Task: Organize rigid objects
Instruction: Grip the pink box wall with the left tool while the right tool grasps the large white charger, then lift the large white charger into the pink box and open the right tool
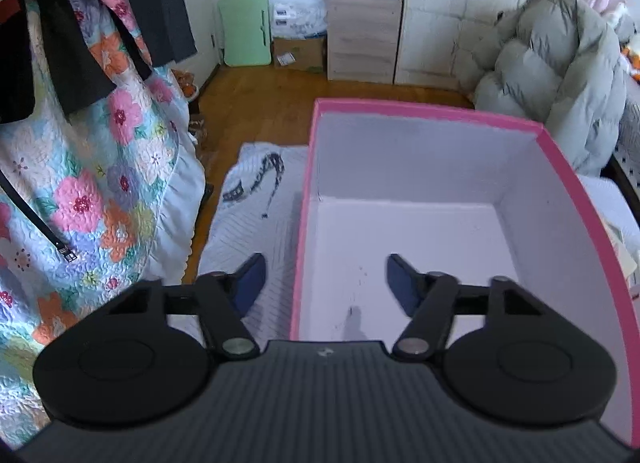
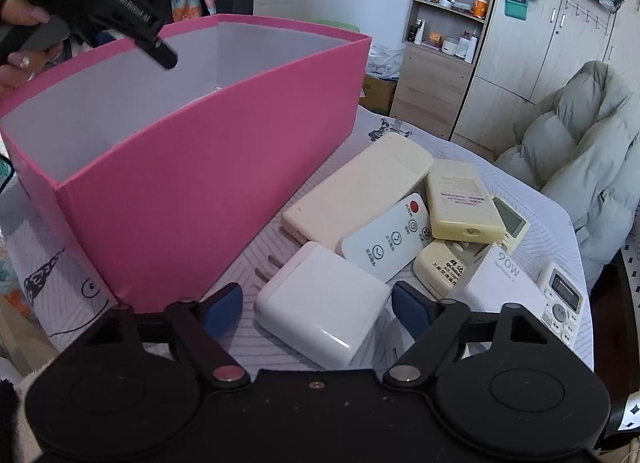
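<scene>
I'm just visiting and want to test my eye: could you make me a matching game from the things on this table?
Things:
1. box
2. white charger
3. flat remote
4. long cream remote

Descriptions:
A. has a red button
B. lies between the right gripper's fingers
C. pink outside, nothing visible inside
D. lies closest alongside the box

Pairs: 1-C, 2-B, 3-A, 4-D

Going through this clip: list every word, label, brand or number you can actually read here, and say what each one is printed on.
"90W": on the white box at the right of the pile.
"QUNDA": on the small cream remote beside that box.
Raised lettering on the left gripper: too blurred to read with certainty.
Chinese button captions on the white remote with the red button: too small.
Label on the yellowed remote: too small.
</scene>
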Available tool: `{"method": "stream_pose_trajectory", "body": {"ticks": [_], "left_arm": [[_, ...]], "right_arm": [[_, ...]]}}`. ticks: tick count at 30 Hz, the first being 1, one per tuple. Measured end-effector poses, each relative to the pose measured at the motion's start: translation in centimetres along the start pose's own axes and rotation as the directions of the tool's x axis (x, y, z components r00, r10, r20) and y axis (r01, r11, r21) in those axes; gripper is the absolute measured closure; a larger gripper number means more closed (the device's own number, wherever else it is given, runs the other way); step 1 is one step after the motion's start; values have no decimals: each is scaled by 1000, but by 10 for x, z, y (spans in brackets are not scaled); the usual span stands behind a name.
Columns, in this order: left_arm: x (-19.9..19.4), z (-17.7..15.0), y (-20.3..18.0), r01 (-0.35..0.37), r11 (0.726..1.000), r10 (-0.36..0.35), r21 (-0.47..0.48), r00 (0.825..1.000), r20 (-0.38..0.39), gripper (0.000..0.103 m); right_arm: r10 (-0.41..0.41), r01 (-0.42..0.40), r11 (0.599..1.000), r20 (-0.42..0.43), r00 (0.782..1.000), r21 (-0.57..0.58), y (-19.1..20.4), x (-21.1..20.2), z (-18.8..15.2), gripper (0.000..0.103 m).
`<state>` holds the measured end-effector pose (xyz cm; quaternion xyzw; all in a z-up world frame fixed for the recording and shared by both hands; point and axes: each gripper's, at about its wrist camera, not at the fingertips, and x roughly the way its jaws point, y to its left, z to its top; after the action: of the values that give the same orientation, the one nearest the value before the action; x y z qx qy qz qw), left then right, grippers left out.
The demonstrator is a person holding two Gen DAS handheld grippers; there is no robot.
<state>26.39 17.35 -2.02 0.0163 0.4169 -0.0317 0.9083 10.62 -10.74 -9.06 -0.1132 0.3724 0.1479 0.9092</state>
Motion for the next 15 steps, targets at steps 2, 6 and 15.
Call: {"method": "stream_pose_trajectory", "body": {"ticks": [2,6,15], "left_arm": [[5,0,-3,8,1000,-7,17,999,-36,69],[10,2,2,-26,1000,26,-11,998,-59,83],[5,-2,3,-67,997,68,-30,998,9,96]], "right_arm": [[16,-16,1000,-4,1000,11,-5,1,1,26],[66,-66,997,-19,998,35,-18,2,5,26],[69,-63,990,-39,997,128,-22,14,5,26]]}}
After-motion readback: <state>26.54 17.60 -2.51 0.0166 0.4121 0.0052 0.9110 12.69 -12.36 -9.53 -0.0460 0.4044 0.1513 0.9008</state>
